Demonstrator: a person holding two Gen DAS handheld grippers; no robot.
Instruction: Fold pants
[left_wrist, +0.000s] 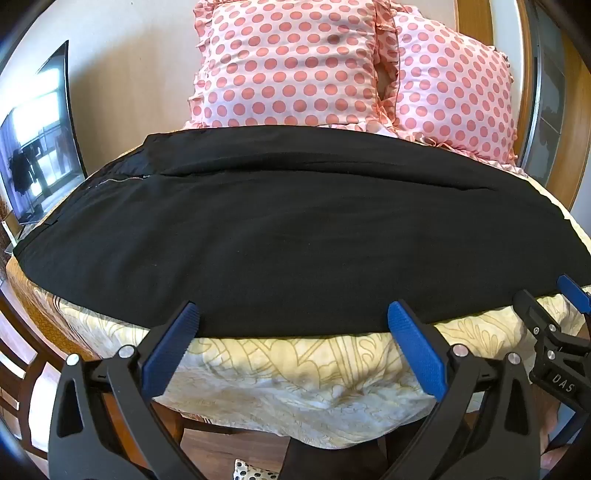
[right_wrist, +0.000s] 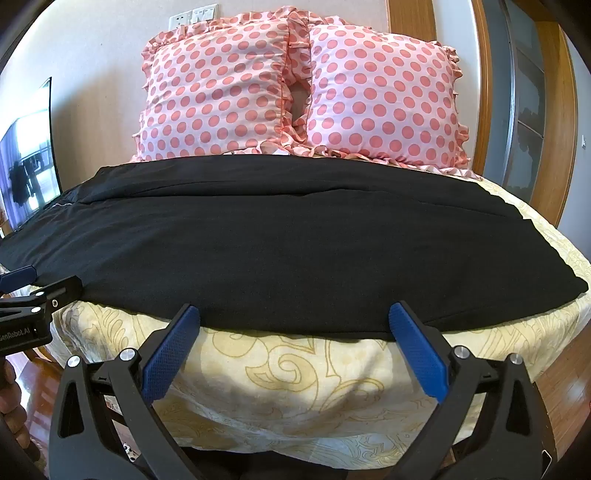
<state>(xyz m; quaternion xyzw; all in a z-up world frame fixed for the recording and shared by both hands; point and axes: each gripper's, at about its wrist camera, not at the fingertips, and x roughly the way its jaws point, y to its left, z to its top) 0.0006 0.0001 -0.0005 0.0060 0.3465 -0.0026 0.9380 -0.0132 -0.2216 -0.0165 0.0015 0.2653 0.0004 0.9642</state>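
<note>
A: Left wrist view first. Where are the pants lying?

B: Black pants (left_wrist: 295, 236) are lying flat across the bed (left_wrist: 295, 369), lengthwise left to right, over a cream sheet w/ a tan pattern. Zipper's showing at the left end. Near edge is running right along the bed's front edge.

A: Left gripper?

B: Left gripper (left_wrist: 293, 317) is sitting at that near edge, blue fingers (left_wrist: 413, 347) standing wide apart, tips just touching the hem, nothing between them. Right gripper (left_wrist: 570, 295) is poking in at the far right, by the same edge; can't tell its state from here.

A: Bkgd?

B: Two pink polka-dot pillows (left_wrist: 288, 66) are leaning at the head, behind the pants. TV (left_wrist: 37, 147) on the left.

A: Right wrist view?

B: Same pants (right_wrist: 288, 240), now showing the right end tapering toward the bed's corner. Right gripper (right_wrist: 293, 317) is also resting at the near edge, fingers (right_wrist: 170, 354) spread wide, gripping nothing. Left gripper (right_wrist: 22, 280) is peeking in at the far left, beside the hem. Pillows (right_wrist: 295, 92) are standing side by side, touching. Bed (right_wrist: 295, 387) sheet is hanging down below the fingers.
</note>
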